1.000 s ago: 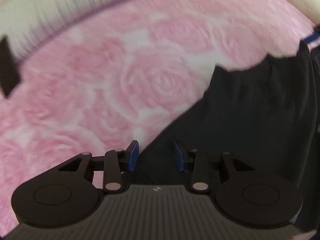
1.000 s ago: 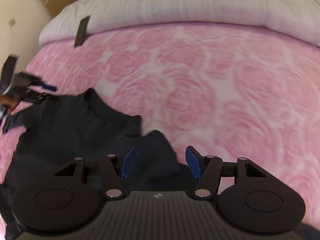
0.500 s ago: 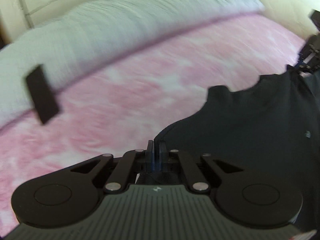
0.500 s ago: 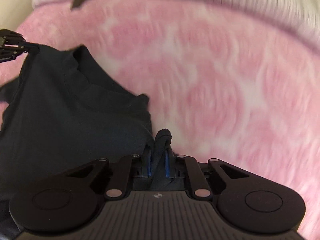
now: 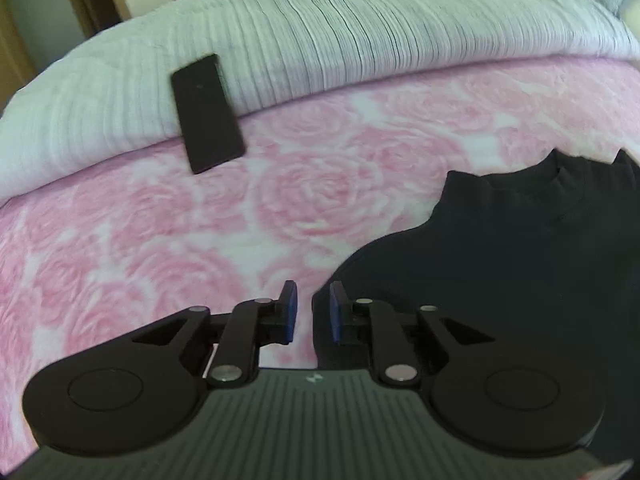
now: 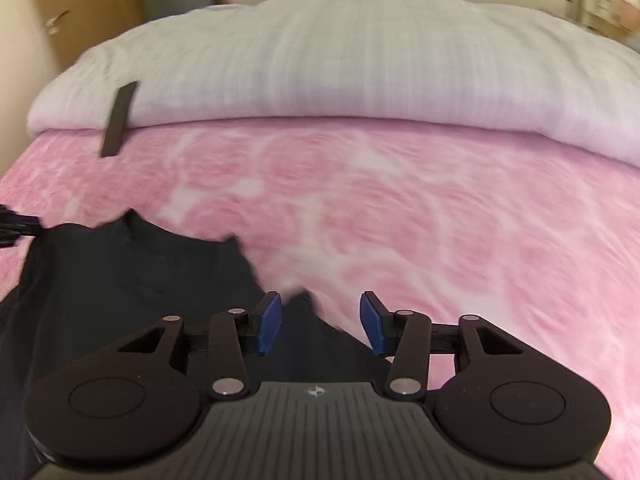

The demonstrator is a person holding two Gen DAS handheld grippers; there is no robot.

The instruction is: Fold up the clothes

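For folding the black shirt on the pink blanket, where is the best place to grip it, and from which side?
Probably the black shirt at its shoulder corners beside the collar: thin free edges lying flat on the pink blanket. Come from above, the left gripper and right gripper outside each edge.

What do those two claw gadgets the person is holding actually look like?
Both look alike. The left claw and the right claw each have black linkage arms with silver pivot pins, two round black discs, a ribbed dark grey body with a small white logo, and blue pads on the fingertips.

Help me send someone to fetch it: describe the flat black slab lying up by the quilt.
Start at the white ribbed quilt across the bed's far end. Where it meets the pink rose blanket, a black slab straddles the seam. It is rigid and rectangular, unlike the soft dark shirt.
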